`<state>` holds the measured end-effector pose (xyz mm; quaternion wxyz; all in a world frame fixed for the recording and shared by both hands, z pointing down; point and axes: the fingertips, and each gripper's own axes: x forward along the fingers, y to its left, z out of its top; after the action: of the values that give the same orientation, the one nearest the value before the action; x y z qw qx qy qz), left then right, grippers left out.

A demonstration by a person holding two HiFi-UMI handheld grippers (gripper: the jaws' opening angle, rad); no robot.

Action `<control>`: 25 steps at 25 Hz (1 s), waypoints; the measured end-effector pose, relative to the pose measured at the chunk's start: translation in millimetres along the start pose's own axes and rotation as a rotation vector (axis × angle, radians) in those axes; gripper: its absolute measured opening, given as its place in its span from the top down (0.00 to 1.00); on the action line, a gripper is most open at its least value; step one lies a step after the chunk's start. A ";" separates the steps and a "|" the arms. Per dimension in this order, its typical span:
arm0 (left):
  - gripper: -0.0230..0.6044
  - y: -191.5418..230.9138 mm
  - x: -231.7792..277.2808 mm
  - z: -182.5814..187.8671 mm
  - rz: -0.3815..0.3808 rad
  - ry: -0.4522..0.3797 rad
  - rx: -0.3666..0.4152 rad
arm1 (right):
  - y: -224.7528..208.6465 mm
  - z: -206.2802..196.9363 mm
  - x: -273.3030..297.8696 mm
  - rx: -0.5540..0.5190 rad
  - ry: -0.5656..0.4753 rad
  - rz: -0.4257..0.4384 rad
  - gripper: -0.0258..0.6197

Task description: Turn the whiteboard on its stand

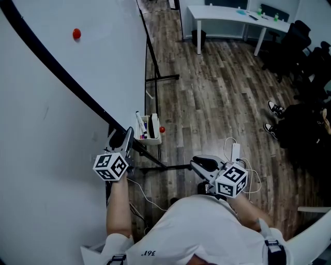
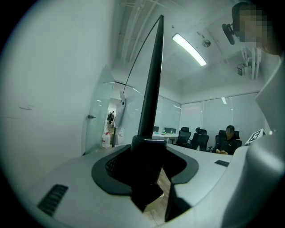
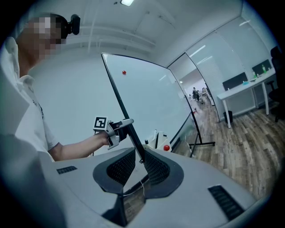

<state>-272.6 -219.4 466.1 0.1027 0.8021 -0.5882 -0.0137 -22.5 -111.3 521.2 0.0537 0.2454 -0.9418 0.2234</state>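
Observation:
A large whiteboard [image 1: 57,134] with a black frame edge [image 1: 67,83] fills the left of the head view, and a red magnet [image 1: 76,34] sits high on it. My left gripper [image 1: 124,141] is clamped on the lower part of that edge. In the left gripper view the black frame [image 2: 151,89] fills the gap between the jaws of the left gripper [image 2: 149,169]. My right gripper [image 1: 199,165] hangs open over the floor, right of the board, holding nothing. From the right gripper [image 3: 136,167] I see the whiteboard [image 3: 151,102] and the left gripper [image 3: 121,127] on its edge.
A marker holder [image 1: 149,132] with a red magnet beside it hangs by the board's corner. The stand's black legs [image 1: 160,77] reach across the wood floor. A white desk [image 1: 232,15] and black chairs [image 1: 305,46] stand further off. A seated person's shoes [image 1: 274,108] and a white cable [image 1: 243,171] are at the right.

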 end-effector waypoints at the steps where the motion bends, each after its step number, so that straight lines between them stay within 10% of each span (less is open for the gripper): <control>1: 0.65 1.4 1.0 -1.4 0.001 -0.001 -0.001 | -0.8 -1.6 -0.4 0.000 -0.001 -0.002 0.83; 25: 0.65 11.5 8.4 -9.5 0.000 -0.010 -0.004 | -2.3 -7.8 0.6 -0.007 -0.019 -0.018 0.83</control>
<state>-279.6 -229.2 478.3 0.1016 0.8017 -0.5887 -0.0188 -22.0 -109.8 529.2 0.0478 0.2555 -0.9408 0.2175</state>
